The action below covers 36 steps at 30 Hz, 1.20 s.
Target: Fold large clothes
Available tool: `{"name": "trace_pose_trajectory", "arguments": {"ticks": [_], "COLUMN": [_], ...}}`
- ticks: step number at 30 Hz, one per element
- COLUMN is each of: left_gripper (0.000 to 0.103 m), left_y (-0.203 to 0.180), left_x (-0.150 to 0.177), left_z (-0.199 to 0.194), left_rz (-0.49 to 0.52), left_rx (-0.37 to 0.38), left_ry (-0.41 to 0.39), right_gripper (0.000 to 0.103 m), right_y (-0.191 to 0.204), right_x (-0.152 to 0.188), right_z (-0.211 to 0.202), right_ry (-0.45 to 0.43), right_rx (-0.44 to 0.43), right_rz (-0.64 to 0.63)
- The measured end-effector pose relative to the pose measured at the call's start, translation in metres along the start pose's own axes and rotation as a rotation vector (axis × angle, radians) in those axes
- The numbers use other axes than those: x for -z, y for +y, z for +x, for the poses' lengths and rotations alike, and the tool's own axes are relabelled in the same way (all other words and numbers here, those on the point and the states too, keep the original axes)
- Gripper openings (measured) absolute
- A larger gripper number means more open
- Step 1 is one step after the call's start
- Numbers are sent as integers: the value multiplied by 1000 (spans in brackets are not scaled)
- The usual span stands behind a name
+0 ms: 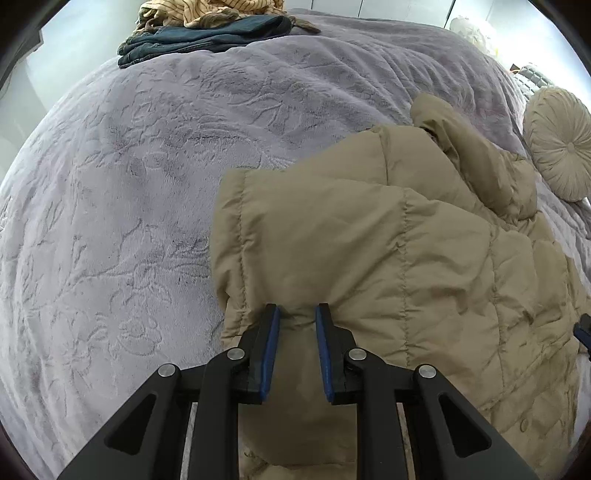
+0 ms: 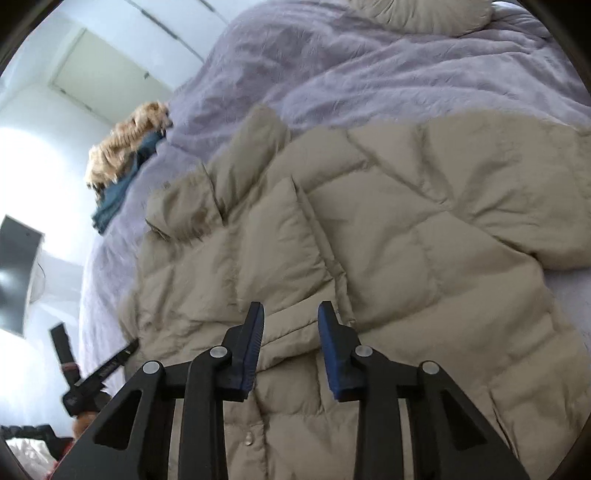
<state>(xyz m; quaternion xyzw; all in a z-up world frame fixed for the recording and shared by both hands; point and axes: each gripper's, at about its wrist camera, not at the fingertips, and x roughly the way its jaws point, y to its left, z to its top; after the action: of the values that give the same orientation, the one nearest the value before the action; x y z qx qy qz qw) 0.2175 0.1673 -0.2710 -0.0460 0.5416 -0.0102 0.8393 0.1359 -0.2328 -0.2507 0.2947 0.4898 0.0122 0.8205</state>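
A large beige quilted puffer jacket (image 1: 388, 258) lies on a lilac plush bed cover (image 1: 129, 184). My left gripper (image 1: 297, 314) has its blue-padded jaws partly closed on a bunched fold of the jacket's sleeve, which is drawn across the jacket body. In the right wrist view the jacket (image 2: 369, 240) fills the middle, front side up with snap buttons showing. My right gripper (image 2: 291, 314) is open just above the jacket's front, holding nothing. The left gripper (image 2: 99, 373) shows at that view's lower left edge.
A pile of folded clothes, dark blue (image 1: 207, 37) under tan striped fabric (image 1: 207, 11), sits at the far edge of the bed. A round beige cushion (image 1: 557, 144) lies at the right. A dark screen (image 2: 16, 269) hangs on the wall beyond the bed.
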Motion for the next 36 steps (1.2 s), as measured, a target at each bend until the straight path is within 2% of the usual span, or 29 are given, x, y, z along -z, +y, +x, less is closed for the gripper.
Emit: {"name": "trace_pose_trajectory", "arguments": {"ticks": [3, 5, 10, 16, 17, 20, 24, 27, 29, 34, 36], "left_gripper": [22, 22, 22, 22, 22, 22, 24, 92, 92, 92, 92], "left_y": [-4, -5, -9, -27, -32, -45, -68, -87, -100, -142, -159], "left_x": [0, -1, -4, 1, 4, 16, 32, 46, 53, 68, 72], "left_z": [3, 4, -5, -38, -44, -59, -70, -75, -80, -73, -70], "left_rz": [-14, -24, -37, -35, -35, -41, -28, -19, 1, 74, 117], "left_rx": [-12, -14, -34, -15, -4, 52, 101, 123, 150, 180, 170], "left_ry": [4, 8, 7, -5, -5, -11, 2, 19, 2, 69, 75], "right_gripper": [33, 33, 33, 34, 34, 49, 52, 54, 55, 59, 68], "right_y": [-11, -19, -29, -33, -35, -46, -62, -76, -87, -119, -132], "right_x": [4, 5, 1, 10, 12, 25, 38, 47, 52, 51, 48], "right_z": [26, 31, 11, -18, -21, -32, -44, -52, -59, -76, -84], "right_ry": [65, 80, 74, 93, 97, 109, 119, 122, 118, 80, 56], "right_rx": [40, 22, -45, -100, -106, -130, -134, -140, -139, -120, -113], "right_rz": [11, 45, 85, 98, 109, 159, 194, 230, 254, 315, 336]}}
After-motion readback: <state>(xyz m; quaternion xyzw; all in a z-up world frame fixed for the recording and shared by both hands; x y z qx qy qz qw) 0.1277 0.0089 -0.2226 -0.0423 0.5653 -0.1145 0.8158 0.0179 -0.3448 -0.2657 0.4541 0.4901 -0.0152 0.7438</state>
